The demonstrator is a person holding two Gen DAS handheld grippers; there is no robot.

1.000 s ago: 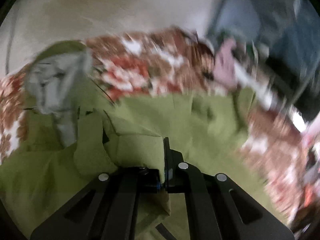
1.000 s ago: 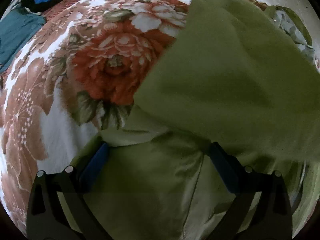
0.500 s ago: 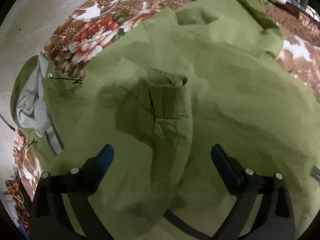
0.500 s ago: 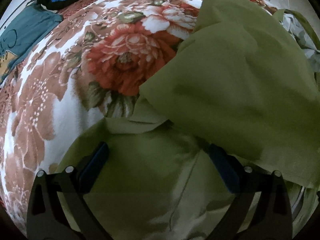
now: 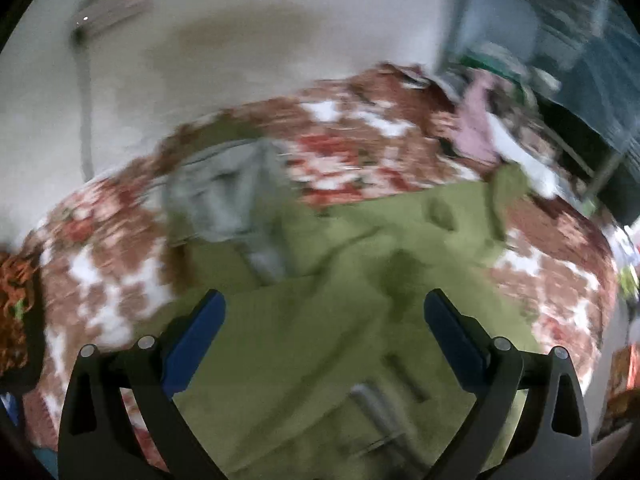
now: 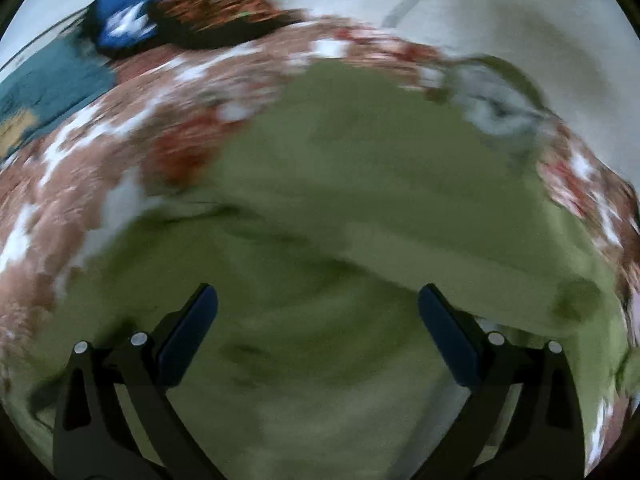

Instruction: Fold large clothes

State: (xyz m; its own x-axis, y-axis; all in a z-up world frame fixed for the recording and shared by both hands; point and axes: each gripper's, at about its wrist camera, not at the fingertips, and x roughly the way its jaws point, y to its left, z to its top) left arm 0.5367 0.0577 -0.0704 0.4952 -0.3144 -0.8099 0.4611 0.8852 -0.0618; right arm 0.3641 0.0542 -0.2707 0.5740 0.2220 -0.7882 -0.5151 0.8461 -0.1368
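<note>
**Green jacket part-folded on the bed, both grippers off the cloth**

I read the green jacket (image 5: 320,340) as lying spread over the floral bedspread (image 5: 100,280), with a broad flap of it already turned over onto the body of the garment (image 6: 380,184). That looks to me like one fold laid down. What I take to be left: squaring that flap, bringing in the grey-lined hood (image 5: 224,200), which sits open at the jacket's far end towards the wall, and at least one more fold to make a compact stack (a judgement, since the outline is smeared).

The left hand-held gripper (image 5: 324,320) is spread wide above the jacket and has just been opening; nothing sits between its blue pads (image 5: 196,340). The right hand-held gripper (image 6: 318,316) is likewise wide apart over the green cloth, gripping nothing that I can see.

Beyond the jacket, a loose heap of other clothes (image 5: 480,132) lies at the bed's far corner, and a blue and dark garment (image 6: 124,28) rests past the jacket's other side.

Both views are badly motion-blurred. I cannot make out sleeves, the zip line or the hem with any confidence, the jacket's near edge is cut off behind the gripper bodies, and whether the fold edges line up is not readable.
</note>
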